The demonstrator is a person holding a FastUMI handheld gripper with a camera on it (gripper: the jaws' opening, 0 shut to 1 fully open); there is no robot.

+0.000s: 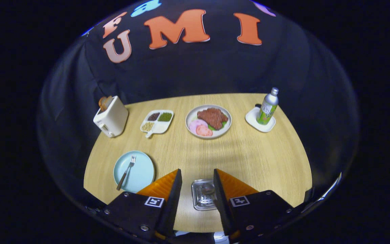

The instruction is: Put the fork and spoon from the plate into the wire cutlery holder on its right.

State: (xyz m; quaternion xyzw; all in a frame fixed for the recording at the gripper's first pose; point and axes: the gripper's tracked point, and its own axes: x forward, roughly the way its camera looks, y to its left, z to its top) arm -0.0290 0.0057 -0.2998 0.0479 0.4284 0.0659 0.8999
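The claw is hovering over the near edge of the round wooden worktop, its two fingers standing apart with nothing held between them. Directly below the gap, a shiny square metal cutlery holder is sitting on the worktop, seen from above; a rounded shape is showing inside it, too unclear to identify. To the left of the cutlery holder, just beyond the left finger, a pale blue plate is resting on the wood, and a fork is lying across it with its tines pointing away from the claw and its handle reaching toward the near rim. Farther from the cutlery holder, straight ahead, a round plate is carrying a slab of brown meat, pink slices and a bit of green. To the left of that, a white divided dish is holding dark, green and tan fillings in separate compartments. Farther left again, a white toaster is standing with a slice of bread poking out of its top. Far to the right of the cutlery holder, a green bottle with a silver cap is standing upright on a small white tray.
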